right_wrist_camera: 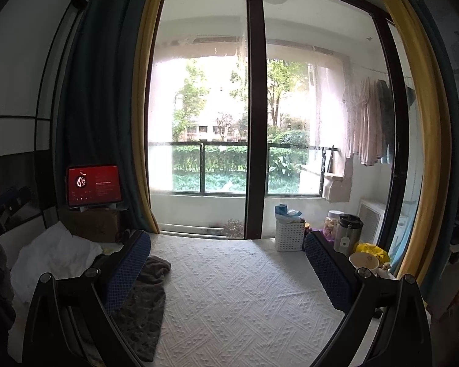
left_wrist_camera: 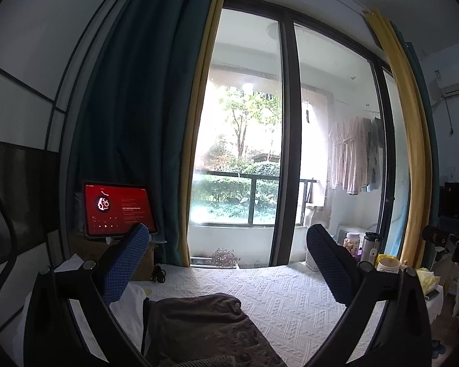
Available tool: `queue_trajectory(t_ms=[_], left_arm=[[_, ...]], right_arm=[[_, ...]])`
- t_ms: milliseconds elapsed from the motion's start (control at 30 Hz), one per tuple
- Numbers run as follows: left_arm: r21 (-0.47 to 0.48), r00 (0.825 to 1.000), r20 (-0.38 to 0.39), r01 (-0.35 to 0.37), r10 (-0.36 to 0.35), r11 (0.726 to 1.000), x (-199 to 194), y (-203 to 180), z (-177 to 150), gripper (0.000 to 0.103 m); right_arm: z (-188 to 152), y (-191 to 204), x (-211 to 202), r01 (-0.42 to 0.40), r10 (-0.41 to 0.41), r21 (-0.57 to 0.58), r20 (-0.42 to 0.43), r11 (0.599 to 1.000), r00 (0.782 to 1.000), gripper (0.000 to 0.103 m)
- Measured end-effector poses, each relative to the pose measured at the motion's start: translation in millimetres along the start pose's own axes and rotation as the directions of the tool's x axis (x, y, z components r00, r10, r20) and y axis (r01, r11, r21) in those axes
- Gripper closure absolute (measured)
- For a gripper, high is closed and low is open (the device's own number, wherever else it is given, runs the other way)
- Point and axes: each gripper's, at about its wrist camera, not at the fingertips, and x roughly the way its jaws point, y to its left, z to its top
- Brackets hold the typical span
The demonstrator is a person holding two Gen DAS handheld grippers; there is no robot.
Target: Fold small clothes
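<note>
White textured bedspread [right_wrist_camera: 244, 299] lying before a glass balcony door [right_wrist_camera: 254, 107]; brown garment [left_wrist_camera: 205, 327] lying crumpled; left gripper [left_wrist_camera: 226, 263] and right gripper [right_wrist_camera: 228, 270] both hanging spread, holding nothing

Plenty of open white textured bedspread [right_wrist_camera: 244, 299] mid-bed. Crumpled brown-grey garment [right_wrist_camera: 143, 305] and white cloth heap [right_wrist_camera: 55, 253] crowding the left; white plastic basket [right_wrist_camera: 289, 235], steel flask [right_wrist_camera: 347, 232], cream mug [right_wrist_camera: 364, 263] blocking far right.
</note>
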Motion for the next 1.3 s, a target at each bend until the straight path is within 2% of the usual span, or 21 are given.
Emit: queue_trajectory(t_ms=[300,1300], left_arm=[[0.001,0.999,-0.034,0.007,-0.007,1.0,5,-3,-5,0.001],[0.035,0.998,-0.054,0.038,-0.036,0.999,2,-11,-5,0.001]], right_arm=[[-4,-7,4,0.025,-0.024,0.017,-0.019,1.0,1.0,0.001],[-9,-7,10,0.018,-0.018,0.006,-0.044,1.0,0.999,0.001]])
